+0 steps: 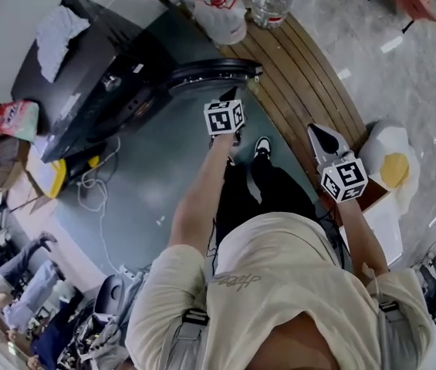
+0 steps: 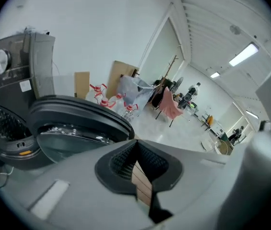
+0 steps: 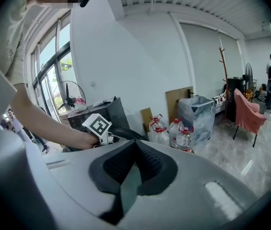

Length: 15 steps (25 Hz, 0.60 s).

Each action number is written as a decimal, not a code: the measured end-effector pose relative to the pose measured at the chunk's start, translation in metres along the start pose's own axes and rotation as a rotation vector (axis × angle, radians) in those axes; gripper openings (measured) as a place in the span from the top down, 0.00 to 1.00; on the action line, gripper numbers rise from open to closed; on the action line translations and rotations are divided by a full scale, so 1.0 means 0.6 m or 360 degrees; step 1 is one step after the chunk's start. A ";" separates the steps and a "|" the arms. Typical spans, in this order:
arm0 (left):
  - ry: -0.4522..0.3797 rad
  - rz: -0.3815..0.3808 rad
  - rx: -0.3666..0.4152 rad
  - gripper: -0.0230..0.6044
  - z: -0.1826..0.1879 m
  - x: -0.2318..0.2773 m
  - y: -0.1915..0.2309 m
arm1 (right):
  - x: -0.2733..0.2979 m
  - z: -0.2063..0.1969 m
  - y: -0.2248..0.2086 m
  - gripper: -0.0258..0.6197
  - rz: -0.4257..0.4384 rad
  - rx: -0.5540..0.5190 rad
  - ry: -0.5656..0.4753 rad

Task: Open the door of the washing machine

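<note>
Left arm (image 1: 198,199) outstretched, left gripper (image 1: 233,95) by the open door (image 1: 202,72); right gripper (image 1: 317,132) aside; all jaws closed.

Black washing machine (image 1: 86,75), round glass-windowed door (image 1: 210,72) swung wide open

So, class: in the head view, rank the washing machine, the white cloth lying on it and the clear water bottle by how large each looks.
1. washing machine
2. white cloth
3. clear water bottle, cut by the top edge and farther from the camera, so its true size is unsure.
</note>
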<state>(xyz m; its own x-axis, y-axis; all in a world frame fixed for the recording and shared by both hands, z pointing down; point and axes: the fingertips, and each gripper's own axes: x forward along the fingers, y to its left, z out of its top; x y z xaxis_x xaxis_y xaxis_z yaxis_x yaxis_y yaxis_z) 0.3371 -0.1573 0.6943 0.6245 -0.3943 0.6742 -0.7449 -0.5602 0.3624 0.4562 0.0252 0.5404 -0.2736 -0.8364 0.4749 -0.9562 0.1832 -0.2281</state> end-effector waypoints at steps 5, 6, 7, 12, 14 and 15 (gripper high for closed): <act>-0.0107 0.0018 0.0145 0.94 0.026 -0.100 -0.005 | 0.023 0.027 0.034 0.96 0.0054 -0.0048 -0.0068; -0.0127 0.0031 0.0177 0.94 0.031 -0.121 -0.006 | 0.027 0.033 0.041 0.96 0.0062 -0.0056 -0.0078; -0.0147 0.0043 0.0207 0.94 0.037 -0.143 -0.007 | 0.031 0.040 0.049 0.96 0.0069 -0.0063 -0.0087; -0.0262 0.0072 0.0333 0.94 0.078 -0.256 -0.026 | 0.048 0.088 0.085 0.96 0.0130 -0.0122 -0.0160; -0.0338 0.0083 0.0368 0.94 0.100 -0.306 -0.034 | 0.051 0.114 0.100 0.96 0.0155 -0.0155 -0.0202; -0.0382 0.0089 0.0376 0.94 0.113 -0.331 -0.037 | 0.053 0.128 0.107 0.96 0.0167 -0.0168 -0.0226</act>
<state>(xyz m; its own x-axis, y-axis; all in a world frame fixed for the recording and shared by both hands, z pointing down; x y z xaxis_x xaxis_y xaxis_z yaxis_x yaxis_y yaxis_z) 0.2459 -0.1157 0.5089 0.6426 -0.5736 0.5080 -0.7221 -0.6751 0.1510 0.3941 -0.0293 0.4757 -0.3618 -0.8729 0.3273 -0.9310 0.3199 -0.1760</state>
